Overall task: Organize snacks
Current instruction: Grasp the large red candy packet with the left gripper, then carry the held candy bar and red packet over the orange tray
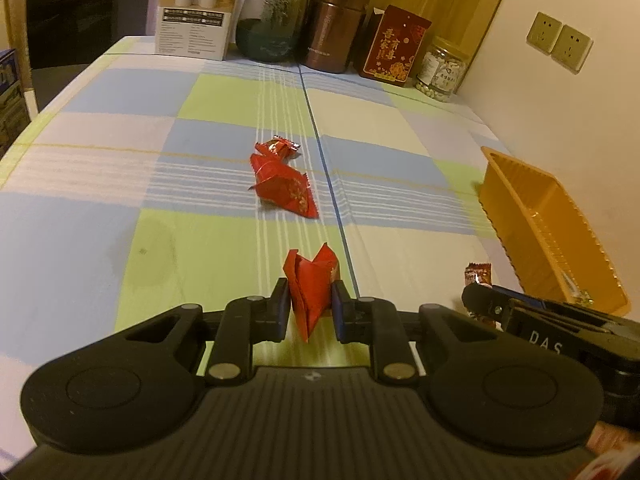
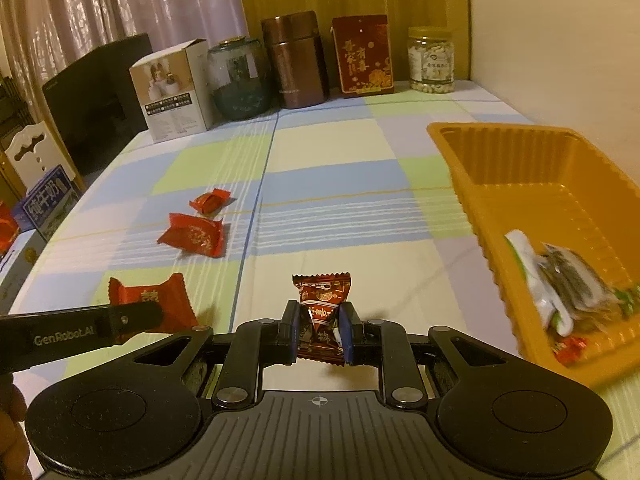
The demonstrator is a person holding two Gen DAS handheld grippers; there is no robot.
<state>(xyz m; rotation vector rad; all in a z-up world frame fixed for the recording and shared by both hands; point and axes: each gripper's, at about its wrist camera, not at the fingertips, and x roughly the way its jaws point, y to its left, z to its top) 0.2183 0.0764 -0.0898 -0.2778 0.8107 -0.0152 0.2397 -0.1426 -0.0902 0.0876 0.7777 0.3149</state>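
While both grips hold, your tally reads:
Left gripper (image 1: 310,312): fingers clamped on a red snack packet (image 1: 310,292), off the counter (image 1: 160,220).
Right gripper (image 2: 320,334): fingers clamped on a brown candy (image 2: 322,312), short of the tray.
Orange tray (image 2: 516,168): on your right, a few wrappers already inside.
Left to do: drop both, then fetch the large red packet (image 2: 194,236) and small red candy (image 2: 210,201) mid-counter.

Red packets: three, one clamped (image 1: 310,296), two lying on the cloth (image 2: 193,235) (image 2: 210,201). Brown packets: one (image 2: 322,316). Orange trays: one (image 2: 516,184), containing several wrappers (image 2: 568,280), number unclear. Back row: two boxes (image 2: 172,88) (image 2: 366,54), three jars (image 2: 238,76) (image 2: 296,60) (image 2: 431,60).
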